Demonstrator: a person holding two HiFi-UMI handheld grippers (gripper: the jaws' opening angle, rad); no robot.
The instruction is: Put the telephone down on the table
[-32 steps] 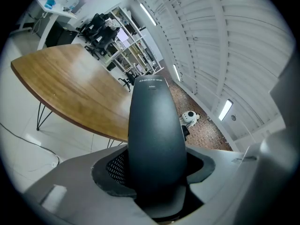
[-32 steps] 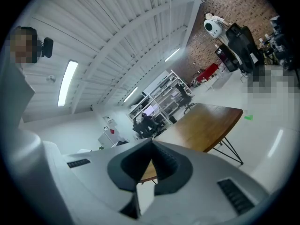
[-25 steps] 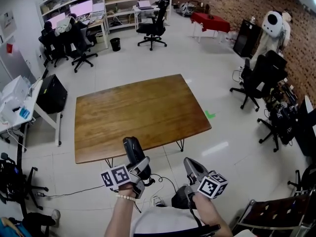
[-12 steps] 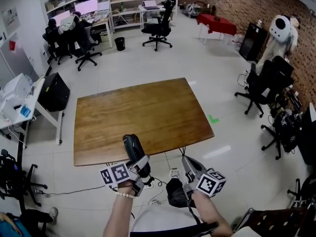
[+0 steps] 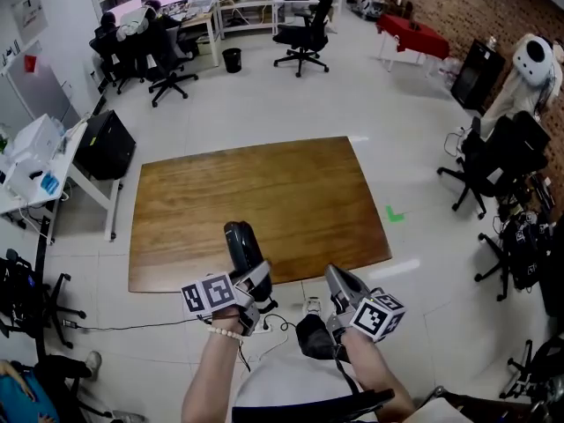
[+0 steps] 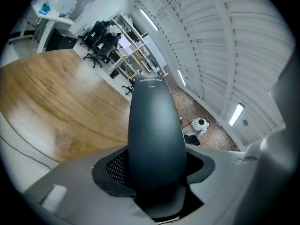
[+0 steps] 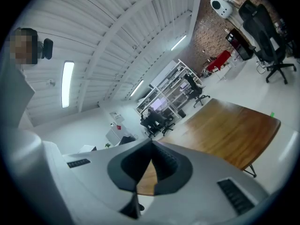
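Not down yet: telephone [image 5: 239, 241] squeezed in left gripper [image 5: 250, 278] jaws by counter's [image 5: 264, 183] near edge; right gripper [image 5: 337, 278] jaws closed, empty

From the wearer's head, one camera looks steeply down on the wooden table [image 5: 256, 192]; both gripper views sit low near its front edge, facing across the same wood toward the far shelves [image 6: 138, 55].

Both grippers have advanced toward the table [image 5: 194, 210]. In the head view, the telephone [image 5: 240, 243] in the left gripper [image 5: 249, 276] now projects farther across the table's near edge. The right gripper [image 5: 339, 282], previously well short of that edge over the floor [image 5: 423, 307], now reaches it.
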